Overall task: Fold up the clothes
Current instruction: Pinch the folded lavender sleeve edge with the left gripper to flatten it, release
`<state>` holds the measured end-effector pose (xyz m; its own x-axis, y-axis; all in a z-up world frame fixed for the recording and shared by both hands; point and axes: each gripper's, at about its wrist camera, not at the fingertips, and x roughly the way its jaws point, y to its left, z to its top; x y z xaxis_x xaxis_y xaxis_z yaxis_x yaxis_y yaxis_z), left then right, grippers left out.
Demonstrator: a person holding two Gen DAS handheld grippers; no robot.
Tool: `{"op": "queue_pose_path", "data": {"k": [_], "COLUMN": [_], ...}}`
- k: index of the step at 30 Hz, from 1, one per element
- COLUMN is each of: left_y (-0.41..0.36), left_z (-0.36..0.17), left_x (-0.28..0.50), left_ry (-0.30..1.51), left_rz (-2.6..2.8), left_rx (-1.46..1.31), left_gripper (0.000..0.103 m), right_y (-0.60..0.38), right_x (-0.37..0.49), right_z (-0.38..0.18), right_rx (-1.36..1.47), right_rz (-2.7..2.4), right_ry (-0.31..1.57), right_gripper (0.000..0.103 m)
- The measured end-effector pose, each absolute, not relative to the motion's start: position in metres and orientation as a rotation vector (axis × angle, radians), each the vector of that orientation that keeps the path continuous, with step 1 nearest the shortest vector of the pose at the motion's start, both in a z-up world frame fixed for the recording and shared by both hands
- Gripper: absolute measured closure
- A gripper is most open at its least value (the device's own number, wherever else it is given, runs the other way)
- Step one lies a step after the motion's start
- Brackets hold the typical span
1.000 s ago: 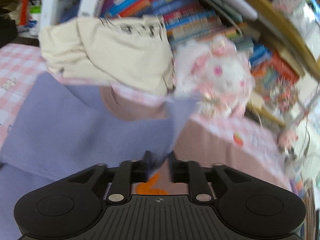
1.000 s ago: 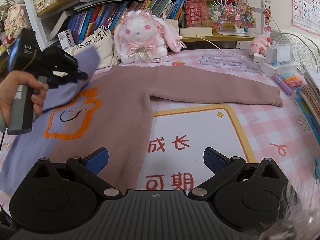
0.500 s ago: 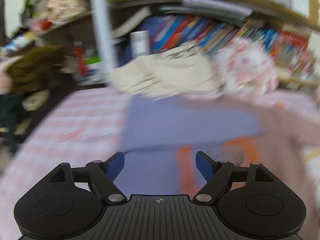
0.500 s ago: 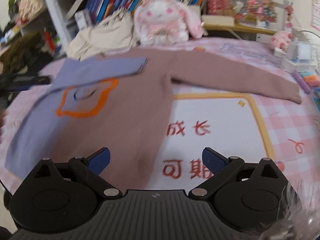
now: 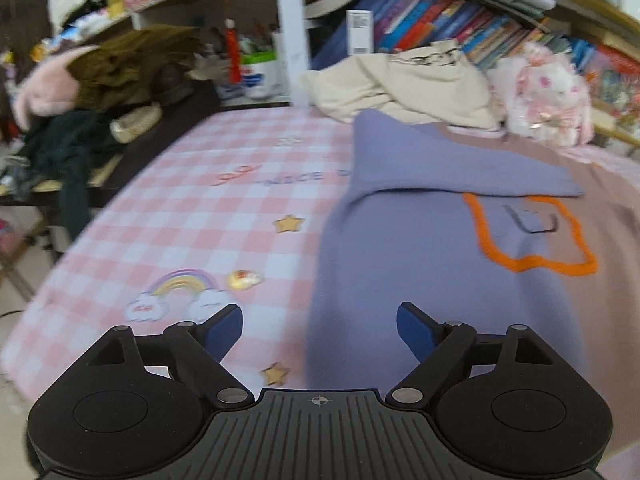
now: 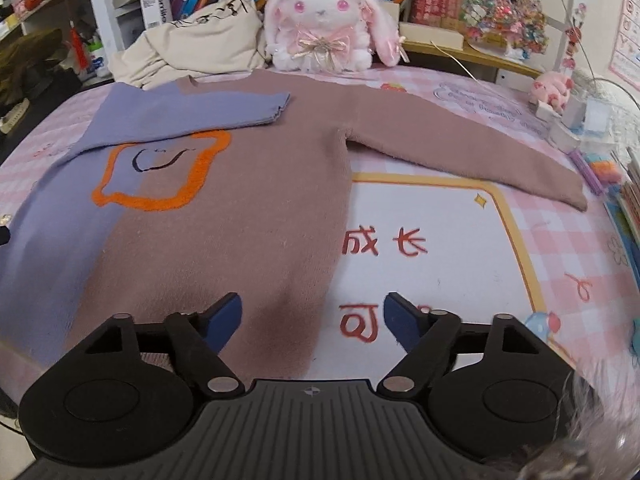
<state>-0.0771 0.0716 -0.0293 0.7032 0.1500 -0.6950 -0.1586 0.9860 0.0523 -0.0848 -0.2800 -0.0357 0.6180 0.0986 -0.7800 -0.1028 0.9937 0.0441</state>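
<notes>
A sweater point(image 6: 256, 200), half purple and half dusty brown with an orange outline on the chest, lies flat on the pink checked table cover point(image 5: 200, 208). Its purple sleeve point(image 6: 192, 112) is folded across the chest, and the brown sleeve point(image 6: 460, 140) stretches out to the right. My left gripper point(image 5: 320, 332) hovers over the purple side's outer edge point(image 5: 420, 272). Its jaws are opening and grip nothing. My right gripper point(image 6: 313, 322) hangs over the brown hem's right edge. Its jaws are closing, and the cloth lies below them, not pinched.
A white and pink plush rabbit point(image 6: 324, 20) and a beige cloth bag point(image 6: 200, 48) sit behind the sweater, in front of bookshelves. Small boxes and pens point(image 6: 576, 112) crowd the right edge. Dark clothes point(image 5: 120, 64) are piled on a table at the left.
My left gripper let go of the purple sleeve, which now lies folded over the chest, then swung back to the sweater's left side and opened. The right gripper's jaws have narrowed.
</notes>
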Motion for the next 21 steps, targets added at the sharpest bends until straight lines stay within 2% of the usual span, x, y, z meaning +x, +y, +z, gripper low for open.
{"op": "queue_pose_path", "data": {"k": [2,4,6,8,10,12,21], "left_y": [0.078,0.089,0.101,0.108,0.113,0.118,0.144], "left_z": [-0.033,-0.038,-0.043,-0.043,-0.044,-0.045,-0.043], "left_x": [-0.073,-0.066,-0.061,-0.06,-0.057,-0.054,-0.041], "left_ry": [0.792,0.833,0.866,0.864,0.873,0.882,0.92], "left_rz": [0.136,0.111,0.101,0.062,0.026,-0.004,-0.051], "left_rx": [-0.072,-0.144,-0.205,-0.228,-0.228,-0.232,-0.205], "left_gripper": [0.032,0.066,0.071,0.077,0.091,0.097,0.098], "right_y": [-0.277,-0.275,-0.275,-0.274,-0.273,-0.271,-0.243], "right_x": [-0.087,-0.089,-0.092,-0.094,-0.096,-0.098,-0.102], "right_z": [-0.038,-0.039,-0.039,-0.04,-0.04,-0.04,-0.044], "right_rx": [0.016,0.052,0.099,0.133,0.163,0.186,0.158], "right_rz": [0.091,0.066,0.044,0.019,-0.008,-0.034,-0.074], "right_ry": [0.915,0.93,0.946,0.954,0.958,0.96,0.905], "right_gripper": [0.043,0.051,0.065,0.073,0.077,0.078,0.081]}}
